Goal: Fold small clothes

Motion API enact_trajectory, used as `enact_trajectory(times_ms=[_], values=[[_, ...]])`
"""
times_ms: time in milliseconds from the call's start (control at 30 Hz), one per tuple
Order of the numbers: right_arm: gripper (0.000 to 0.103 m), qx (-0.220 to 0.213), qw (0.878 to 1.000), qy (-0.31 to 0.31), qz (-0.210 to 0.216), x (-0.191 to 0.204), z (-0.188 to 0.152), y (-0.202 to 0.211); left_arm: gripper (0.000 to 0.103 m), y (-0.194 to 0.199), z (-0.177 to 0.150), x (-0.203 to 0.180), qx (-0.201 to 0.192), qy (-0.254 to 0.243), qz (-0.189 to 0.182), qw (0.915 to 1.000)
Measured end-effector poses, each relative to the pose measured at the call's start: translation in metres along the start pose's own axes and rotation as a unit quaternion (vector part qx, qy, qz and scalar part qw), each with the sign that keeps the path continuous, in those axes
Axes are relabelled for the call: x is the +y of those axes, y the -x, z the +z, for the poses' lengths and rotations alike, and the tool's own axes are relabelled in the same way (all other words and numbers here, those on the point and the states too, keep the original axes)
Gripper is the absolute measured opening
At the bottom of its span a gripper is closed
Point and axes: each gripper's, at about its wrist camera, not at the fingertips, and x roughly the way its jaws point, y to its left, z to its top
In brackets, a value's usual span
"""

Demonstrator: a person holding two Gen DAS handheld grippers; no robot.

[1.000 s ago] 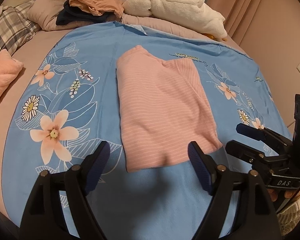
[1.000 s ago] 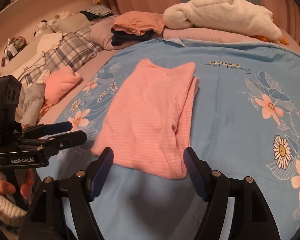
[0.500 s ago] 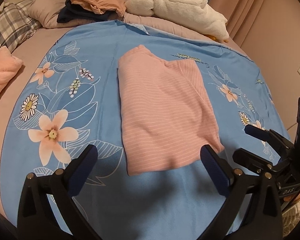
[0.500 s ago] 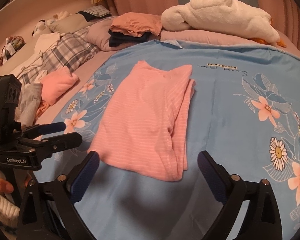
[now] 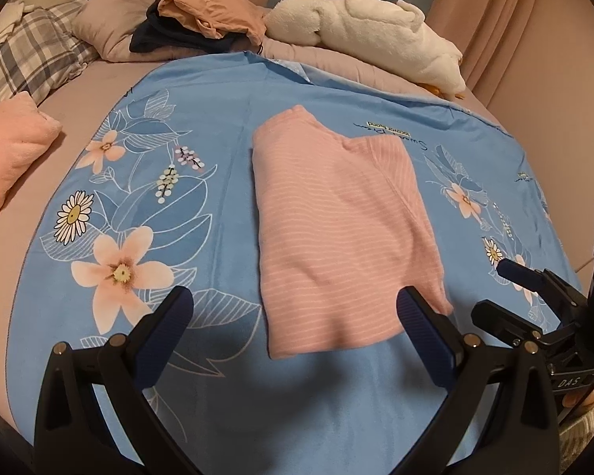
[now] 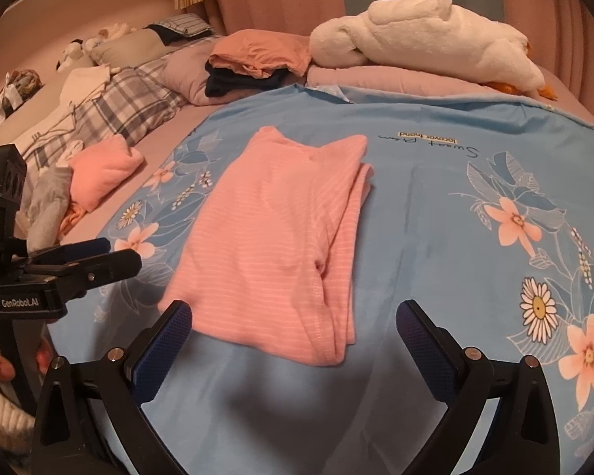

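Observation:
A pink striped garment (image 5: 336, 233) lies folded lengthwise on the blue floral sheet (image 5: 178, 182); it also shows in the right wrist view (image 6: 273, 237). My left gripper (image 5: 293, 332) is open and empty, hovering just before the garment's near edge. My right gripper (image 6: 293, 336) is open and empty, also at the near edge. The right gripper shows at the right of the left wrist view (image 5: 534, 297), and the left gripper shows at the left of the right wrist view (image 6: 99, 253).
A stack of folded clothes (image 6: 257, 59) and a white plush duck (image 6: 427, 35) lie at the far end of the bed. A folded pink item (image 6: 103, 170), grey clothes (image 6: 47, 209) and plaid bedding (image 6: 111, 107) lie left of the sheet.
Both grippers have opened wider and shifted slightly over the garment's near edge. The garment has not moved.

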Motion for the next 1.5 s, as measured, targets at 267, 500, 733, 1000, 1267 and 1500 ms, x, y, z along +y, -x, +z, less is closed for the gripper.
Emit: enact_trajectory(times_ms=[267,500,733,1000,1267,1500], values=[[0.102,-0.003,1.0,0.008,0.002,0.003,0.001,0.002,0.103,0.005,0.0,0.0,-0.008,0.002,0.009,0.9999],[0.102,-0.004,1.0,0.014,0.001,0.005,0.001,0.004,0.103,0.012,0.002,-0.001,-0.019,0.003,0.009,0.9998],[0.102,-0.012,1.0,0.019,0.003,0.009,0.003,0.01,0.103,0.022,0.002,-0.003,-0.03,0.004,0.013,0.9995],[0.102,-0.026,0.999,0.03,0.009,0.018,0.004,0.023,0.103,0.035,0.001,-0.008,-0.034,0.002,0.024,0.9991],[0.102,-0.029,0.999,0.033,0.012,0.022,0.001,0.029,0.103,0.04,-0.002,-0.013,-0.028,-0.001,0.028,0.9992],[0.102,-0.032,0.999,0.031,0.01,0.023,0.001,0.032,0.103,0.042,-0.004,-0.016,-0.027,0.0,0.021,0.9994]])
